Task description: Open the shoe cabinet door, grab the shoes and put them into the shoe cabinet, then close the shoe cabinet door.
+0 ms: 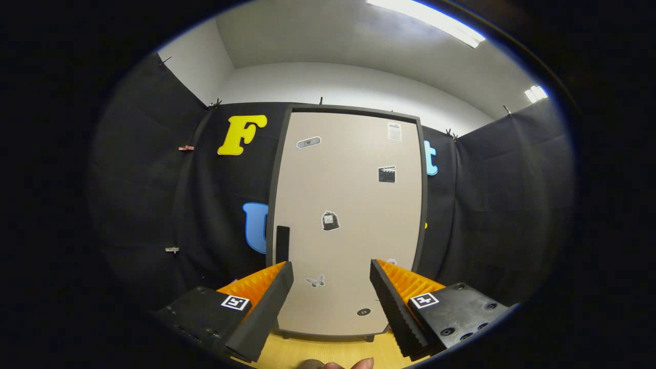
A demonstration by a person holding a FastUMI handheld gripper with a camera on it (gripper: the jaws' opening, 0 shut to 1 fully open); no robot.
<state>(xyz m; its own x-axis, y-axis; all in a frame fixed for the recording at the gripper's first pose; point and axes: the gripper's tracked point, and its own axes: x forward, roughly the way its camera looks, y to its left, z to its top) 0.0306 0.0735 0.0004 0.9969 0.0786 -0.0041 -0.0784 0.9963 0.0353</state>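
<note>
Fingertips (353,364) of a person show nearest to us, at the near edge of a pale wooden surface (318,351). Just above them we see the gripper (330,271) with its two fingers spread wide apart and nothing held between them; each finger base carries a square black-and-white marker (235,302). Beyond the fingers stands the shoe cabinet (348,220), upright on the wooden surface on short dark feet, its beige door (353,205) closed flush within a dark frame. We note a dark vertical handle (282,243) near the door's left edge, just beyond the left finger's tip. Small stickers are scattered across the door, among them a butterfly (315,281) that appears in the gap between the fingers and a black bag shape (330,221) near the door's middle. Behind the cabinet, black cloth (154,179) lines the booth on both sides, and above it we see a white wall and a ceiling light (425,20).
</note>
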